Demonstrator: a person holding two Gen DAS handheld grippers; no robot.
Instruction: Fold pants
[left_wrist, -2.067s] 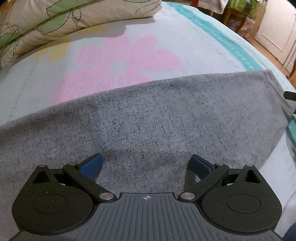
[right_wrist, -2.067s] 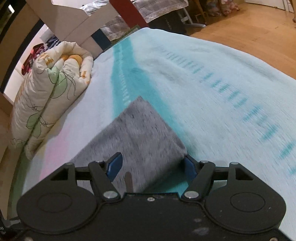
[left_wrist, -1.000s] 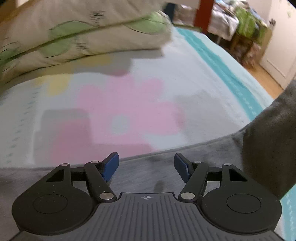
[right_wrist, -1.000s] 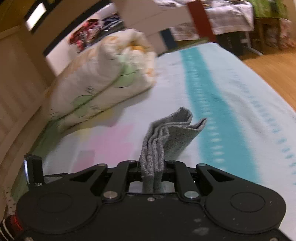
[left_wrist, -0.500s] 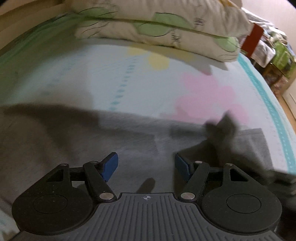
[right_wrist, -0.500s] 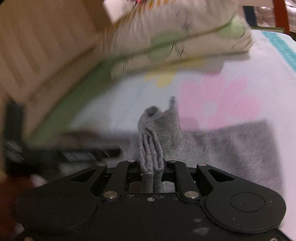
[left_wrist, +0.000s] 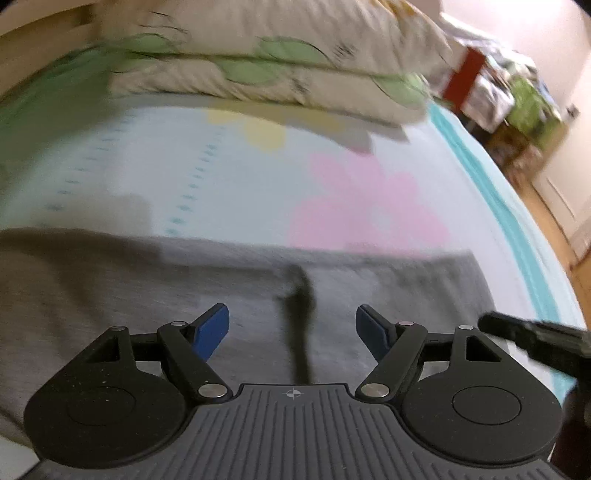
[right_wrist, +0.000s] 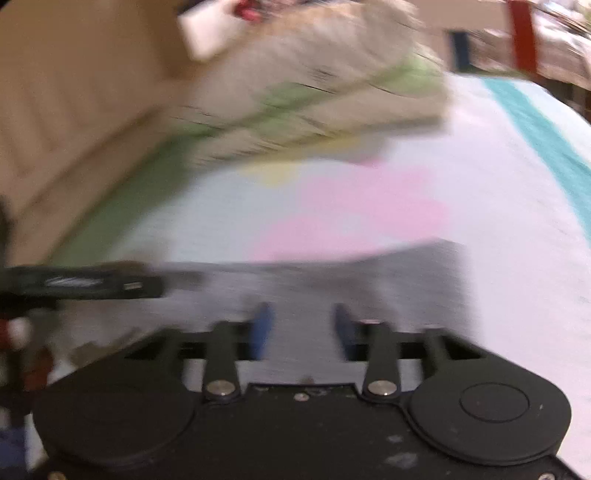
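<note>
The grey pants (left_wrist: 388, 291) lie flat on the bed, folded over on themselves. They also show blurred in the right wrist view (right_wrist: 369, 280). My left gripper (left_wrist: 291, 328) is open and empty, low over the cloth. My right gripper (right_wrist: 301, 326) is open and empty, just above the grey cloth. A dark part of the right gripper (left_wrist: 535, 341) shows at the right edge of the left wrist view. A dark part of the left gripper (right_wrist: 85, 284) shows at the left of the right wrist view.
The bedsheet (left_wrist: 240, 184) is pale blue with a pink flower and a teal stripe (left_wrist: 517, 236) along the right side. A folded floral quilt (left_wrist: 258, 62) lies at the head of the bed. A wooden floor and furniture (left_wrist: 517, 96) are beyond the right edge.
My right gripper carried the pant end over to the left, then opened and let it go. The cloth now lies folded flat. My left gripper stayed open over the pants.
</note>
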